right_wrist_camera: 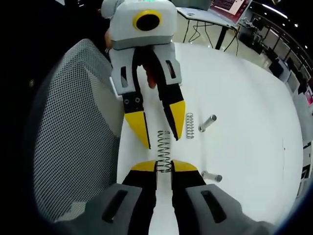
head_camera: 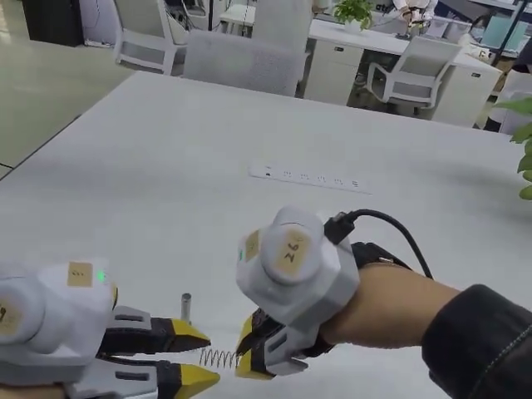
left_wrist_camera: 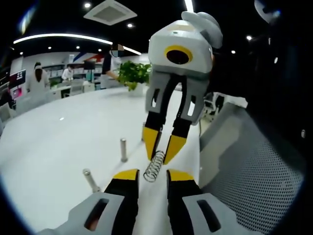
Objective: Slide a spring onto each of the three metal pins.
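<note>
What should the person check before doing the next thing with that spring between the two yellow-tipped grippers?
1. Right gripper holds the spring: ok, its jaws are closed on the near end.
2. Left gripper ready to help: ok, its jaws are open on either side of the spring's free end.
3. Held spring straight: ok, no kink visible.
4. Pins free to load: ok for two, the farther pin and the nearer pin both stand bare.
5. Third pin: cannot tell.
6. Next spring within reach: ok, a spare spring lies on the table beside a pin.
</note>
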Tool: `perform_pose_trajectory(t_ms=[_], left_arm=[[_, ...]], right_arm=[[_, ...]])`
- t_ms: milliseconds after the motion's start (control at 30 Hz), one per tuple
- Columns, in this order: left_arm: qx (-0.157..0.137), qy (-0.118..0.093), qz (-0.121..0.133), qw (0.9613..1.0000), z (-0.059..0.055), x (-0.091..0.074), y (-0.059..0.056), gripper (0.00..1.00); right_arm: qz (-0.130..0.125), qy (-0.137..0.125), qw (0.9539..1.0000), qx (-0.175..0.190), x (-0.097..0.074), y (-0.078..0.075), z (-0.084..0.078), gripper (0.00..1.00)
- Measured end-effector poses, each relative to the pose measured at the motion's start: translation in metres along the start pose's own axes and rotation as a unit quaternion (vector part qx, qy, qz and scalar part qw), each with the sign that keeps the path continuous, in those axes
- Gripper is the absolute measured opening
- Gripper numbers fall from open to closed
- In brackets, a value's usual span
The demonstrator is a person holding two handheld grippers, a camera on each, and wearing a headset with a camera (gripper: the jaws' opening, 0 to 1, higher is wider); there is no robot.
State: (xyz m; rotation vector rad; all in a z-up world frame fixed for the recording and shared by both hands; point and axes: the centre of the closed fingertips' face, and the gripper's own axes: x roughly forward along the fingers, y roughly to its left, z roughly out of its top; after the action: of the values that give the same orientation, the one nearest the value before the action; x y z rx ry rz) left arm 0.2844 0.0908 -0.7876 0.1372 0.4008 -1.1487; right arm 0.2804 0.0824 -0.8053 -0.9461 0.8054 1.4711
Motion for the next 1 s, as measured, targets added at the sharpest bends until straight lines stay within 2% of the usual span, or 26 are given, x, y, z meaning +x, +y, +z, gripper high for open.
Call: perform_pose_trajectory(t_ms=[400, 1000], left_arm=[[0.006, 0.005, -0.005, 1.0000, -0.0026, 0.0005, -0.0029, 0.07], [0.004, 0.004, -0.013, 0.9999, -0.0028, 0.0018, -0.0050, 0.03]], right_arm=[[0.005, -0.006, 0.9998, -0.021, -0.0020, 0.0049, 0.0046, 0.08], [0.005, -0.006, 0.9998, -0.017, -0.0028, 0.0035, 0.0025, 0.08]])
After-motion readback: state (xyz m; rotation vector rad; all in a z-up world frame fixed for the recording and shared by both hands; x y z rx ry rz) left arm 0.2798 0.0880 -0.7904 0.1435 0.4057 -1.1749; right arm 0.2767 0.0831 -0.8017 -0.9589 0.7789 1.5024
